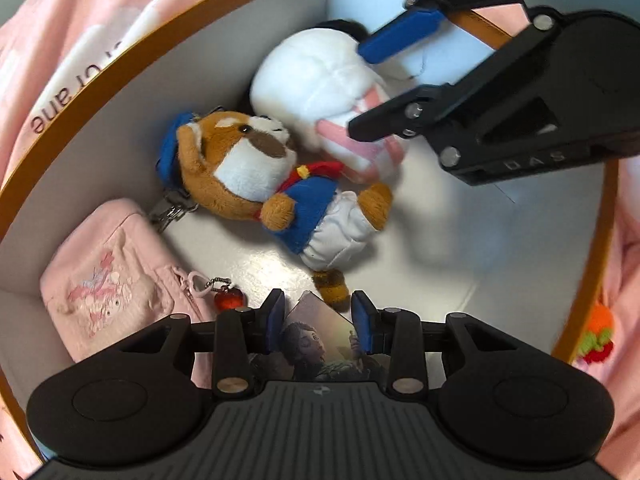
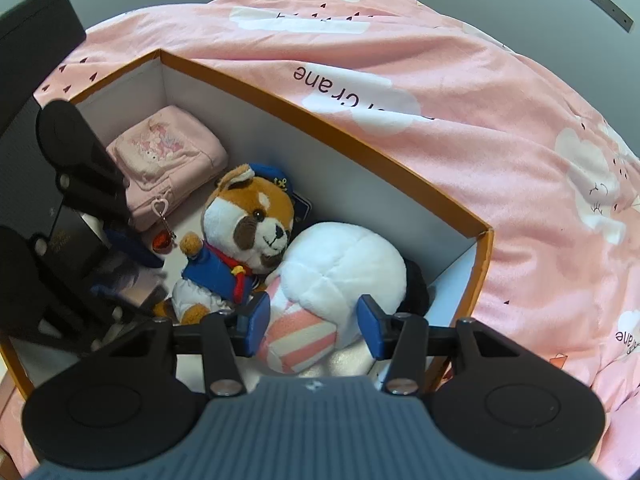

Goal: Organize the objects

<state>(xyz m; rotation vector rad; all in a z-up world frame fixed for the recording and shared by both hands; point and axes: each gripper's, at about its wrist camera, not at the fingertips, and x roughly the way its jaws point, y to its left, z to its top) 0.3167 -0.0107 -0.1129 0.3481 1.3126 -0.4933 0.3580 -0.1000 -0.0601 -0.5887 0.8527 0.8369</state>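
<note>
An orange-rimmed box (image 1: 120, 64) (image 2: 360, 148) with white walls lies on a pink quilt. Inside lie a white plush (image 1: 316, 76) (image 2: 344, 264) with a pink-striped part, a brown sailor raccoon plush (image 1: 256, 168) (image 2: 248, 232), and a pink pouch (image 1: 108, 280) (image 2: 164, 156) with a red charm. My left gripper (image 1: 319, 322) holds an illustrated card (image 1: 316, 340) between its fingers over the box floor. My right gripper (image 2: 312, 322) (image 1: 360, 88) is open, its blue pads either side of the white plush's striped part.
The pink quilt (image 2: 480, 120) with white clouds and lettering surrounds the box. A small orange and red knitted item (image 1: 598, 336) lies outside the box's right wall. The left gripper's black body (image 2: 72, 200) stands over the box's left end.
</note>
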